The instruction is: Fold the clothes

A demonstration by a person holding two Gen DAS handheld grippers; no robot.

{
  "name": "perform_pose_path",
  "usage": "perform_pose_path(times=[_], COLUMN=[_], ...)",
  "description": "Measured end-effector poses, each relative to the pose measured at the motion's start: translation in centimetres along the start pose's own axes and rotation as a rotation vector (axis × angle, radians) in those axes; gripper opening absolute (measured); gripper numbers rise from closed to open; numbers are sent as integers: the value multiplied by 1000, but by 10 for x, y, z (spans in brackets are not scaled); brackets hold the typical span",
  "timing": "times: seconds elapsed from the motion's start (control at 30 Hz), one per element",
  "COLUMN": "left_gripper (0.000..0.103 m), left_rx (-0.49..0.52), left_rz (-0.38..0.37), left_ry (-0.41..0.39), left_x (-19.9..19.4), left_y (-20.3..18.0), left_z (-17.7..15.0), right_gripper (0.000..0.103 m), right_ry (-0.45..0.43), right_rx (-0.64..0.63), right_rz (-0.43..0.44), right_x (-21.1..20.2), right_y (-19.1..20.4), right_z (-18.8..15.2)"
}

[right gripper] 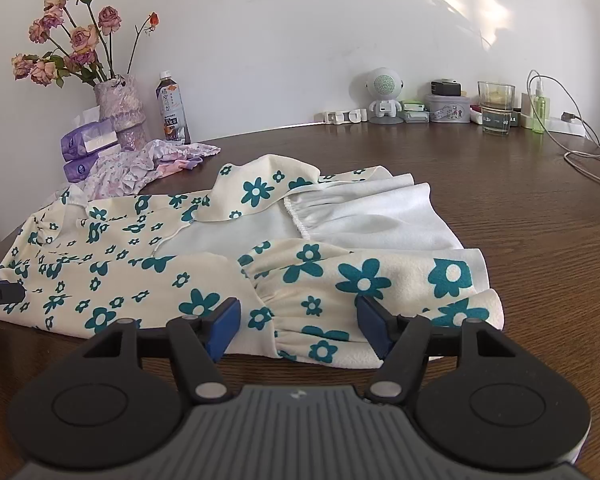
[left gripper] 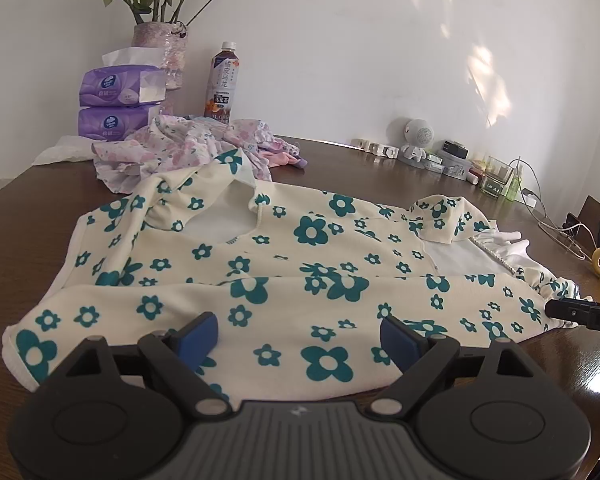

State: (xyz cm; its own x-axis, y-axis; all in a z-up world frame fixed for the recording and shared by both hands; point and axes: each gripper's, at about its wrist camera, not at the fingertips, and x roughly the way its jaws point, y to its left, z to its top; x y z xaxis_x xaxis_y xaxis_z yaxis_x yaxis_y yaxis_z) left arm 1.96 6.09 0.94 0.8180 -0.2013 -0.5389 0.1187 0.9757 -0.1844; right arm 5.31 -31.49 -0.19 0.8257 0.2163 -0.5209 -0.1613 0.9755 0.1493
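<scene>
Dress (left gripper: pixel 284 264) lies flat on the table (left gripper: pixel 340 160), cream with teal flowers, straight ahead of both claws. Left claw (left gripper: pixel 298 336) spread wide, pads empty, hovering over the near long edge toward the collar end. Right claw (right gripper: pixel 298 326) also spread wide and empty, over the near edge at the gathered seam where the skirt starts. Tip of the right claw shows at the far right in the left view; tip of the left claw at the far left in the right view.

Progress, judged: partway. The near long side looks turned in over the body, giving 1 lengthwise fold with a straight crease ahead of the left claw. Far side is not done: a sleeve and skirt panel beyond the claws are flipped up loosely, white lining showing. Crosswise folds are left. A second garment, the pink heap (left gripper: pixel 172 148), waits beyond the dress, unfolded.

Edges: near hem sits close to the table's front edge under both claws, so little room to pull back. Skirt hem ends right of the right claw.

Open room: bare wood right of and beyond the right claw, up to the cables (right gripper: pixel 588 160) and glass (right gripper: pixel 495 108). Beyond the left claw it is crowded: heap, tissues (left gripper: pixel 120 104), bottle (left gripper: pixel 224 80), vase (left gripper: pixel 160 40).
</scene>
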Motion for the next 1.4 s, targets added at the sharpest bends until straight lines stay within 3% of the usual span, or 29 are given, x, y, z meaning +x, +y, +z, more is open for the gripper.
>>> perform_pose_path(times=[1.4], left_gripper=[92], left_rx=[68], left_rz=[37], left_ry=[28], left_x=[4], left_y=[-11], left_z=[0], right_gripper=[71], right_ry=[13], right_rx=[-14], right_rz=[4], right_x=[0], right_y=[2], right_z=[1])
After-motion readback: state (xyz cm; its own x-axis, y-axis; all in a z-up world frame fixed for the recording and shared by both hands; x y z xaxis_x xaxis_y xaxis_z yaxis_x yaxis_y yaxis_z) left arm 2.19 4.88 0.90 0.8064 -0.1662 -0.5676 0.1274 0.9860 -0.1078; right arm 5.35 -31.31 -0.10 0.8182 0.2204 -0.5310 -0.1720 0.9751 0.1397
